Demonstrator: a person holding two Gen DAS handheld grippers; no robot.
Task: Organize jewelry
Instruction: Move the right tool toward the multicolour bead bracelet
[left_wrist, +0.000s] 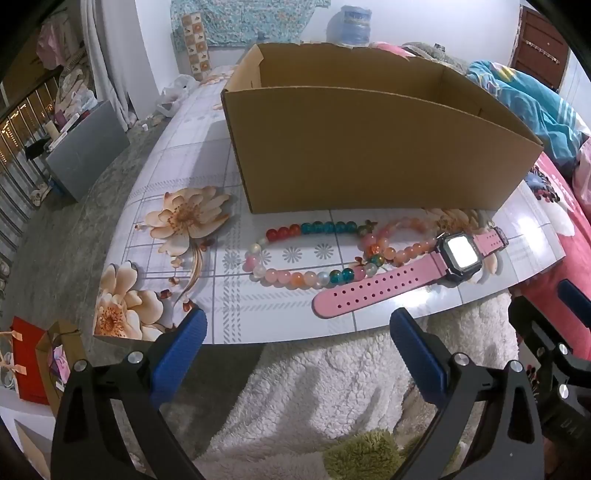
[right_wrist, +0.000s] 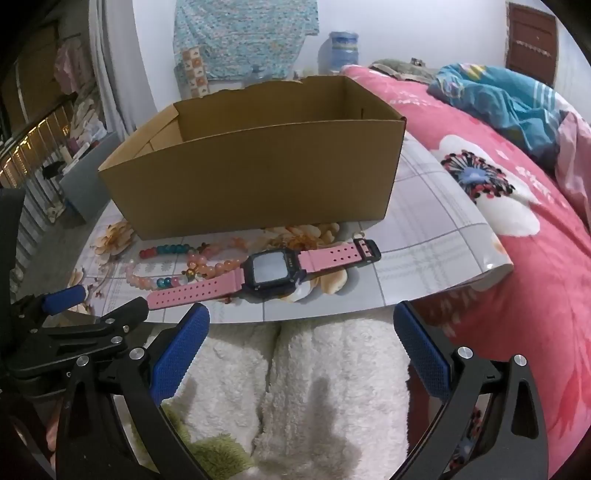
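left gripper jaws wide apart, empty | right gripper likewise, empty | pink watch nearest, on the table edge, beside bead bracelets | cardboard box just behind | advice: pinch strap crosswise, lift clear of beads.

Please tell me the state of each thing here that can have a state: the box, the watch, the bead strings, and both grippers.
cardboard box: open at the top, upright on the board; floor hidden.
pink watch: lying flat, strap unbuckled, face up.
multicolour bead string: lying loose before the box.
peach bead bracelet: lying partly under the watch.
left gripper: open, holding nothing.
right gripper: open, holding nothing.
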